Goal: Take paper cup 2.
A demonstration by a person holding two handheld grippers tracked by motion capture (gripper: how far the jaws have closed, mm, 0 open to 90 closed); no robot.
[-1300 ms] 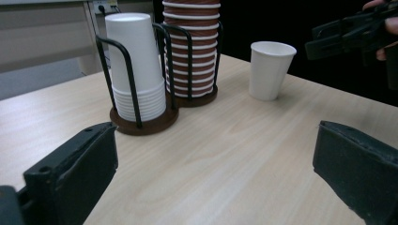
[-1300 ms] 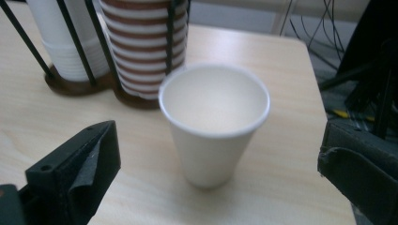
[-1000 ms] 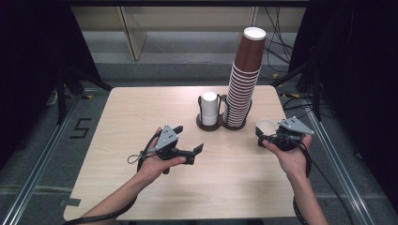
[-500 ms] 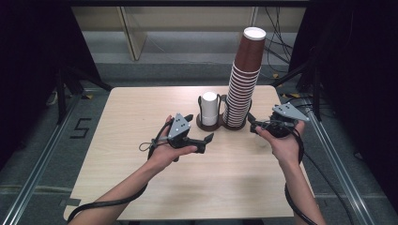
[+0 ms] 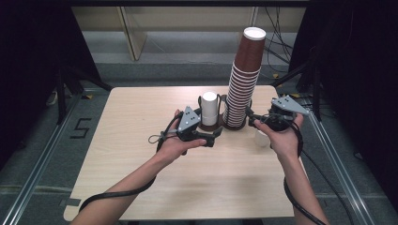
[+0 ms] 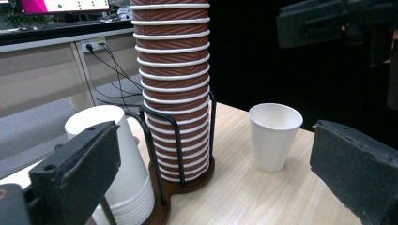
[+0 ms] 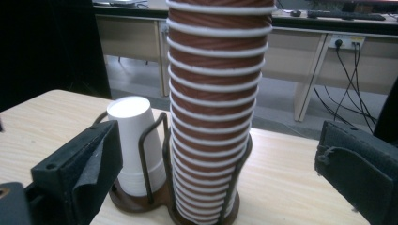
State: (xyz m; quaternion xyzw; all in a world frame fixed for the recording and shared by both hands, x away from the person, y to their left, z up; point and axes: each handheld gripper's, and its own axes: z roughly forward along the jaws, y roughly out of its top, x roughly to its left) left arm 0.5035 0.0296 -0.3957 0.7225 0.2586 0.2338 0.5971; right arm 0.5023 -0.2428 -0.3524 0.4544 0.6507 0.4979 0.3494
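Left tool [image 5: 213, 136]: jaws spread wide, gripping nothing — held just in front of the cup holder [image 5: 220, 125].
Right tool [image 5: 253, 121]: released too, close beside the brown cup stack [image 5: 244, 79].
Loose white cup [image 6: 273, 136]: upright on the surface [image 5: 141, 122], right of the holder — untouched.
White stack [image 7: 133, 140]: inverted in the holder's other slot.

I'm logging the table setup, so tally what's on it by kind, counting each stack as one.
Brown cup stack: 1
White cup stack: 1
Loose white cup: 1
Wire cup holder: 1
Total: 4
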